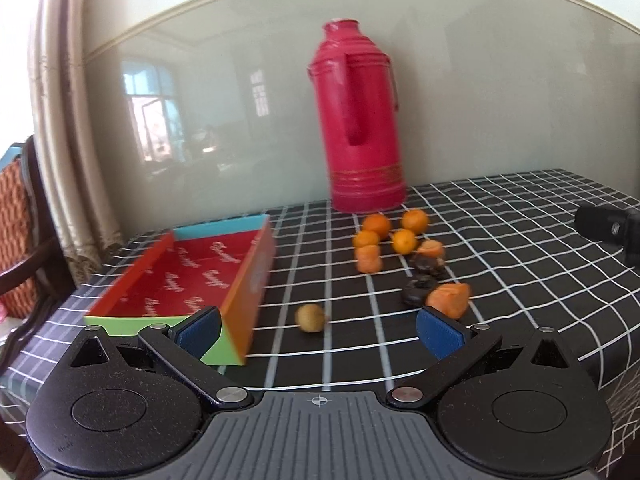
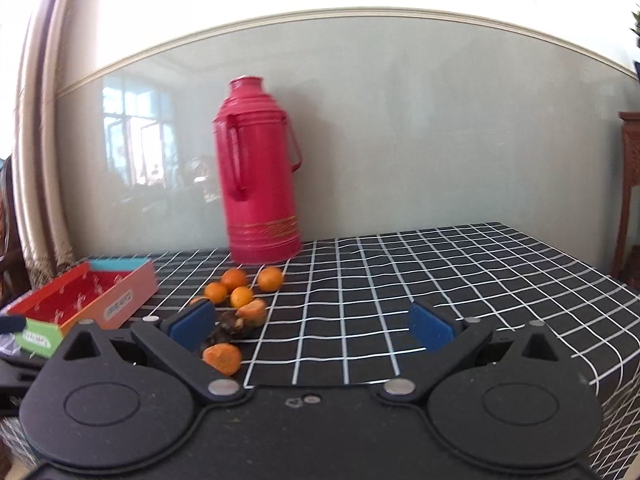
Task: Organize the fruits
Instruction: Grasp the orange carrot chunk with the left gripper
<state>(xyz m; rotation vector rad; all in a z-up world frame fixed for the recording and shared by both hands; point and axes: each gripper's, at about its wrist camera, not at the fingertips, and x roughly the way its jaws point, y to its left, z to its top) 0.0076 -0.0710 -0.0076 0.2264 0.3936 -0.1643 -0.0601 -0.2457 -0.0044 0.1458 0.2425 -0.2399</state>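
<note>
An open red box with coloured walls lies on the checked tablecloth at left; it also shows in the right wrist view. Several small oranges cluster right of it, with orange pieces and two dark fruits. A small yellowish round fruit lies alone close ahead of my left gripper, which is open and empty. My right gripper is open and empty; the oranges and an orange piece lie by its left finger.
A tall red thermos stands at the back by the wall, behind the fruit; it also shows in the right wrist view. The other gripper shows at the right edge. A wooden chair stands left of the table.
</note>
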